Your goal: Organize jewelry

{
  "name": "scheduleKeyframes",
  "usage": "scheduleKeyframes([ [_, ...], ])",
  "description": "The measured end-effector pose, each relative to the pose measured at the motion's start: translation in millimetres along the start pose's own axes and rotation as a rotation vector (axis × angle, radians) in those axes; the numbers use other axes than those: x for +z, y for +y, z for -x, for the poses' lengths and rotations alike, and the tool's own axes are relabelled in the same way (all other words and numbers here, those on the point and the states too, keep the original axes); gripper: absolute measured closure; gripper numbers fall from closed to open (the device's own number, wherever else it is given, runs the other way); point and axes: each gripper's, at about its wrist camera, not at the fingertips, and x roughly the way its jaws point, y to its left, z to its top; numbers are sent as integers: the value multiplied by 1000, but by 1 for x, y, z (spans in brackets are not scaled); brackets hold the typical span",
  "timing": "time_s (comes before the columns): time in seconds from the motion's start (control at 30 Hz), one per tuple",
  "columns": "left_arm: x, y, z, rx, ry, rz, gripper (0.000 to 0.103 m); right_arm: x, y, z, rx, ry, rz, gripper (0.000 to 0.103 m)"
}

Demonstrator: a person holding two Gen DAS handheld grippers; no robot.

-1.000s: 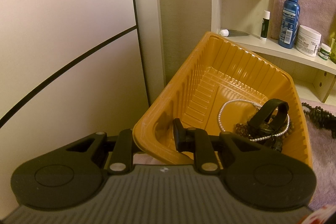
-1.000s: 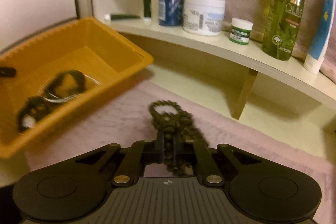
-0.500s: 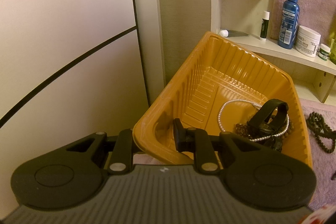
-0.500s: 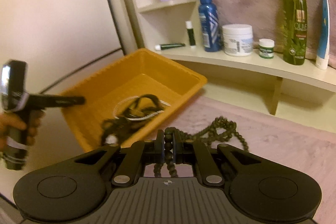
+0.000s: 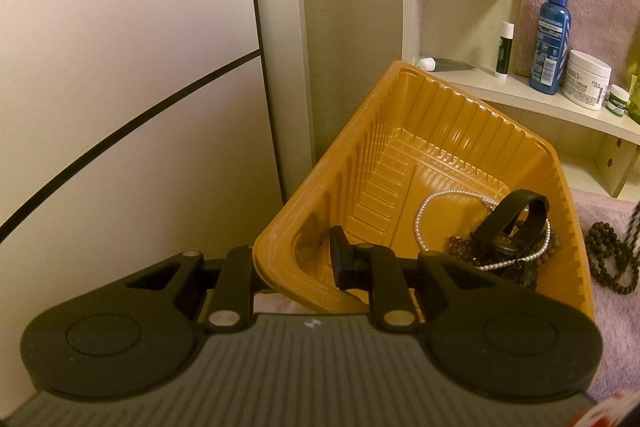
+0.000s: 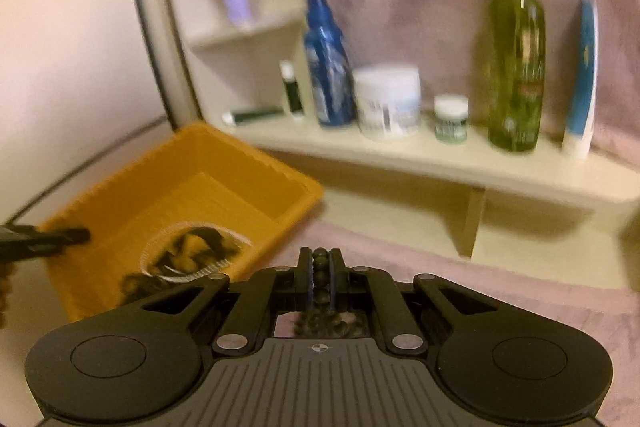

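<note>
My left gripper [image 5: 298,263] is shut on the near wall of a tilted orange tray [image 5: 440,131], one finger inside and one outside. In the tray lie a pearl necklace [image 5: 420,223], a black watch strap [image 5: 516,219] and a brown bead bracelet [image 5: 460,247]. My right gripper [image 6: 320,267] is shut on a dark bead necklace [image 6: 320,323], whose beads show between the pads and hang below. That necklace [image 5: 608,259] dangles just right of the tray in the left wrist view. The right wrist view, which is blurred, shows the tray [image 6: 224,163] to the left.
A pink cloth [image 6: 480,287] covers the surface. Behind it a cream shelf [image 6: 440,163] carries a blue spray bottle [image 6: 328,67], a white jar [image 6: 388,99], a small jar [image 6: 451,117], a green bottle [image 6: 516,67] and a blue-white tube [image 6: 582,79]. A wall panel [image 5: 120,67] stands left.
My right gripper has risen with the dark bead necklace, lifting most of it off the pink cloth. My left gripper and the tray have stayed still.
</note>
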Motion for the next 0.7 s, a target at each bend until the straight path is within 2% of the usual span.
scheduleKeyframes([
  [0.13,0,0,0,0,0,0,85,-14,-9,-30,-10,68,-29,95],
  [0.2,1,0,0,0,2,0,85,-19,-10,-38,-18,97,-37,90],
  [0.23,1,0,0,0,3,0,85,-21,-11,-39,-20,110,-41,72],
  [0.27,1,0,0,1,3,0,85,-23,-11,-38,-21,109,-44,44],
  [0.33,1,0,0,1,3,0,85,-25,-13,-32,-45,61,-45,21],
  [0.4,1,0,0,1,3,1,85,-26,-15,-29,-58,33,-37,20],
  [0.6,1,-1,-1,3,4,-2,85,-34,-24,-48,-49,100,-44,20],
  [0.7,1,-1,-2,4,4,-2,85,-38,-18,-56,-70,90,-12,20],
])
